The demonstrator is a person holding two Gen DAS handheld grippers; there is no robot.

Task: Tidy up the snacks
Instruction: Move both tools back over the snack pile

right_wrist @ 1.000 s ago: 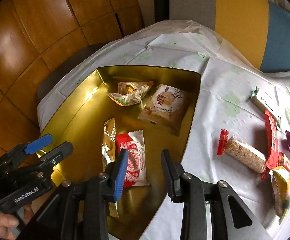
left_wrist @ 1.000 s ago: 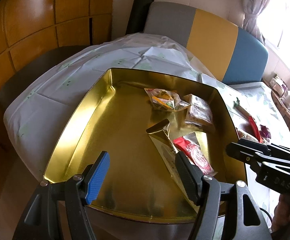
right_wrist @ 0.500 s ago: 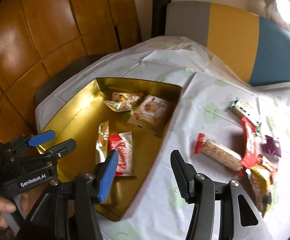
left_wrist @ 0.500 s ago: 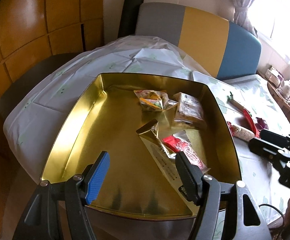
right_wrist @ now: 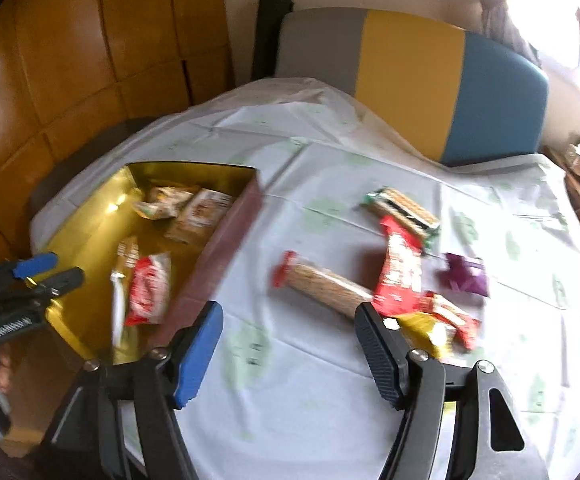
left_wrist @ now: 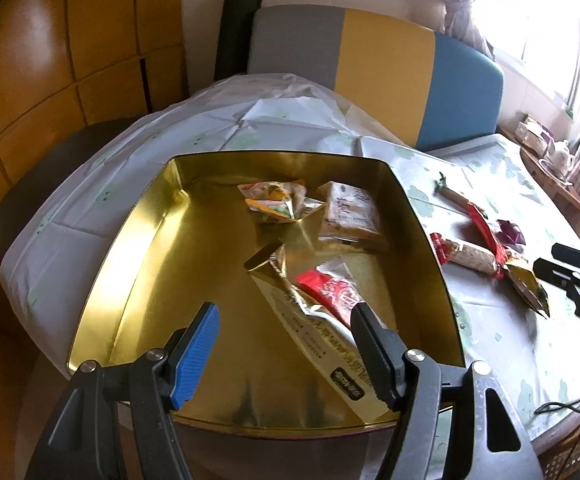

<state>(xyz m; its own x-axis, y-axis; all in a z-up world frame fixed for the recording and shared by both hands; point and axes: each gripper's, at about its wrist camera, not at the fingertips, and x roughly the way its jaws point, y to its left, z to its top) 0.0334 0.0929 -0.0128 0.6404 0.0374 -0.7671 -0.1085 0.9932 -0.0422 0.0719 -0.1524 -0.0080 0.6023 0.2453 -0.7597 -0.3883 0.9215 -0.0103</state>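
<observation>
Four packets are already laid in the gold tin [left_wrist: 138, 248], so that its left half is kept free. The other snacks [right_wrist: 398, 276] lie in a loose cluster on the tablecloth [right_wrist: 290, 360], well apart from the tin's wall. The right gripper [right_wrist: 288, 350], whose jaws have just been opening with nothing between them, is held before this cluster. The left gripper [left_wrist: 284, 354] is kept wide and empty over the tin's near rim.

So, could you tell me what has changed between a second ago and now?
The right gripper has swung from above the gold tin to over the tablecloth, toward the loose snacks such as the grain bar. Its jaws have just been opening, with nothing between them. The left gripper stays open over the tin, and the four packets inside, including the red packet, lie as before.
</observation>
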